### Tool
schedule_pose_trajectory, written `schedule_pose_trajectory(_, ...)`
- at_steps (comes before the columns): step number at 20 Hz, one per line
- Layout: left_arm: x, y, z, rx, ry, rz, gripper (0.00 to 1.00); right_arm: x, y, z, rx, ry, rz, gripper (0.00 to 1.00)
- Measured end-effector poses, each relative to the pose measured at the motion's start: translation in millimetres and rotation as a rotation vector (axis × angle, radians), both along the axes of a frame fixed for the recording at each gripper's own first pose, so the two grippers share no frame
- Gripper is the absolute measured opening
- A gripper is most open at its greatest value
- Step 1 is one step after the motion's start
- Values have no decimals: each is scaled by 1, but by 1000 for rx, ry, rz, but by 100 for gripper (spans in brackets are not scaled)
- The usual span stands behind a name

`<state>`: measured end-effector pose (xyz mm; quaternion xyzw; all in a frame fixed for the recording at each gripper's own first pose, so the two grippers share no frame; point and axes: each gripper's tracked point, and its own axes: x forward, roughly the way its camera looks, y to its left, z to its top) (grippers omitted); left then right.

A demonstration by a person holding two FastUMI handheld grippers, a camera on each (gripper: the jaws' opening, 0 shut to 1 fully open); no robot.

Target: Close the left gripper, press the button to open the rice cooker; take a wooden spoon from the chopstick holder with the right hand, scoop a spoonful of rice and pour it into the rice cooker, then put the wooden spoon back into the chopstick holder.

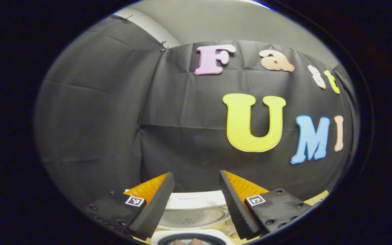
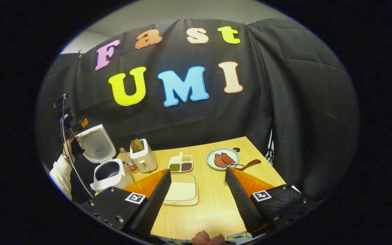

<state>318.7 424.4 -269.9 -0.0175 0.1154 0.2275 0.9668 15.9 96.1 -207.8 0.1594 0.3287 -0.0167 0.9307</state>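
The white rice cooker (image 2: 107,172) stands at the table's left edge with its lid (image 2: 95,144) raised and its dark pot showing. In the left gripper view the open lid (image 1: 196,204) lies just below and between the fingers of my left gripper (image 1: 196,173), which is open and empty above the cooker. Wooden spoon handles (image 2: 136,144) stick up from the white chopstick holder (image 2: 144,159) beside the cooker. A shallow tray of white rice (image 2: 181,192) lies just ahead of my right gripper (image 2: 197,172), which is open, empty and held above the near table.
A small bottle (image 2: 129,164) stands between cooker and holder. A divided dish of beans (image 2: 181,164) sits behind the rice tray. A plate of meat (image 2: 222,158) and a wooden-handled utensil (image 2: 247,165) lie right. A white sleeve (image 2: 60,173) is beside the cooker.
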Motion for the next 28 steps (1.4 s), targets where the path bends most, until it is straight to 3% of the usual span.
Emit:
schedule_pose_trajectory(3, 14, 20, -18, 56, 80, 17, 91, -10, -2, -9, 14, 23, -4, 98)
schedule_pose_trajectory(4, 18, 20, -33, 32, 122, 4, 94, -12, -3, -11, 22, 29, -9, 98)
schedule_pose_trajectory(5, 14, 17, -56, -20, 194, 2, 91, -14, -3, -15, 33, 39, -14, 98)
schedule_pose_trajectory(7, 20, 19, -49, -1, 147, 5, 96, -17, -2, -19, 50, 49, -17, 98)
schedule_pose_trajectory(12, 2, 6, -47, 17, 137, 26, 92, -23, 1, -23, 65, 53, -8, 98)
schedule_pose_trajectory(28, -111, -76, -62, 35, 130, -25, 92, -31, 11, -40, 113, 85, -5, 98)
